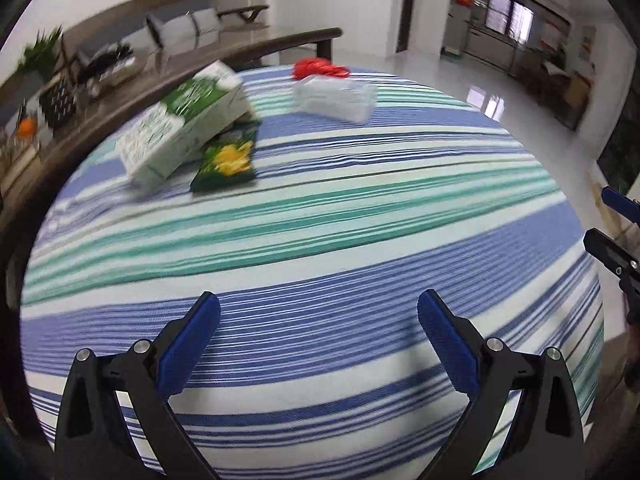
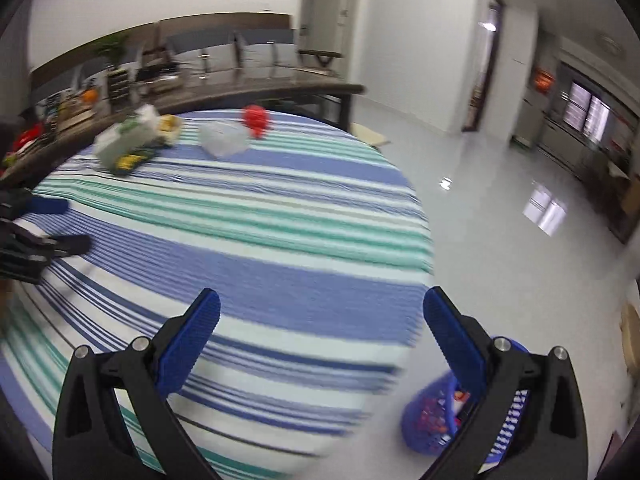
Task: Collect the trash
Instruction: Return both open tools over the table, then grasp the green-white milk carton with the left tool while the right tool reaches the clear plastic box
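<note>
We hold two grippers over a round table covered in a blue, green and white striped cloth (image 1: pixel 320 208). The left gripper (image 1: pixel 319 312) sits at the bottom centre of its frame, jaws spread wide with nothing between them; the right gripper (image 2: pixel 321 310) is likewise wide and empty at the bottom of its own frame. The trash lies far off at the upper left of both frames: we count one white and green carton (image 1: pixel 188 124), tilted across one green and yellow snack packet (image 1: pixel 228 162), then one clear plastic box (image 1: pixel 334 98) and one red crumpled bag (image 1: pixel 318 67) just behind it. One blue mesh basket (image 2: pixel 430 420) stands on the floor at the lower right of the right frame, partly hidden by a finger. We judge the step is reaching out: best approach low, take the top carton first, and close squarely across its narrow sides.
</note>
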Tool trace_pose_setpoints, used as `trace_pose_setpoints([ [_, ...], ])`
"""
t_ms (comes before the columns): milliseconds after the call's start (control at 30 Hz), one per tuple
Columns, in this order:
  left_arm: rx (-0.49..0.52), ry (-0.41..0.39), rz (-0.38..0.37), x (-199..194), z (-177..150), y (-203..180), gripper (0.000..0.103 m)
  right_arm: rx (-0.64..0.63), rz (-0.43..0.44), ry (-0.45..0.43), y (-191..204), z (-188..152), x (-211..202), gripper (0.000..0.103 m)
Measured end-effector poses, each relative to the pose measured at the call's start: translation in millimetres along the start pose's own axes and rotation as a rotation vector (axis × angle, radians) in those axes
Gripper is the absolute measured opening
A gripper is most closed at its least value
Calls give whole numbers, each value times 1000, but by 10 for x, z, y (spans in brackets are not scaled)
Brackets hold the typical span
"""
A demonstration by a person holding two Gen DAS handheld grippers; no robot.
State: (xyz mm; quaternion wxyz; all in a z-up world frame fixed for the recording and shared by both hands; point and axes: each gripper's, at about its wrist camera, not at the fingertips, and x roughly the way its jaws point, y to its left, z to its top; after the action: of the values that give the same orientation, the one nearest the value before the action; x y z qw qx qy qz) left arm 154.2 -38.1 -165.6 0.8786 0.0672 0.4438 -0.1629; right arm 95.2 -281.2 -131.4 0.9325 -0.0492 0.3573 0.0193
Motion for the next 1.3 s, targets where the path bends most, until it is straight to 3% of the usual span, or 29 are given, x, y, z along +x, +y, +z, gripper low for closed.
trace_pose_setpoints([
  [67, -5, 9, 0, 33, 45, -5, 98, -3, 33, 18, 110, 138, 69, 98],
  [200, 46, 10, 46, 95, 46, -88, 98, -26, 65, 135, 370, 439, 494, 98],
  [400, 26, 38, 17, 139, 6, -35, 98, 7, 31, 259, 397, 437, 1041, 98],
  [600, 26, 39, 22, 149, 0, -29, 98, 69, 76, 247, 351, 438, 1088, 98],
  [1033, 5, 29, 17, 118, -8, 17, 98, 65, 75, 248, 372, 461, 1129, 98],
  [1100, 12, 14, -15, 37, 52, 116, 98, 65, 75, 248, 373, 460, 1129, 98],
  [1233, 19, -83, 43, -169, 430, 594, 98, 65, 75, 248, 374, 461, 1129, 98],
  [1300, 54, -83, 49, -117, 623, 807, 98, 65, 75, 248, 372, 462, 1130, 98],
])
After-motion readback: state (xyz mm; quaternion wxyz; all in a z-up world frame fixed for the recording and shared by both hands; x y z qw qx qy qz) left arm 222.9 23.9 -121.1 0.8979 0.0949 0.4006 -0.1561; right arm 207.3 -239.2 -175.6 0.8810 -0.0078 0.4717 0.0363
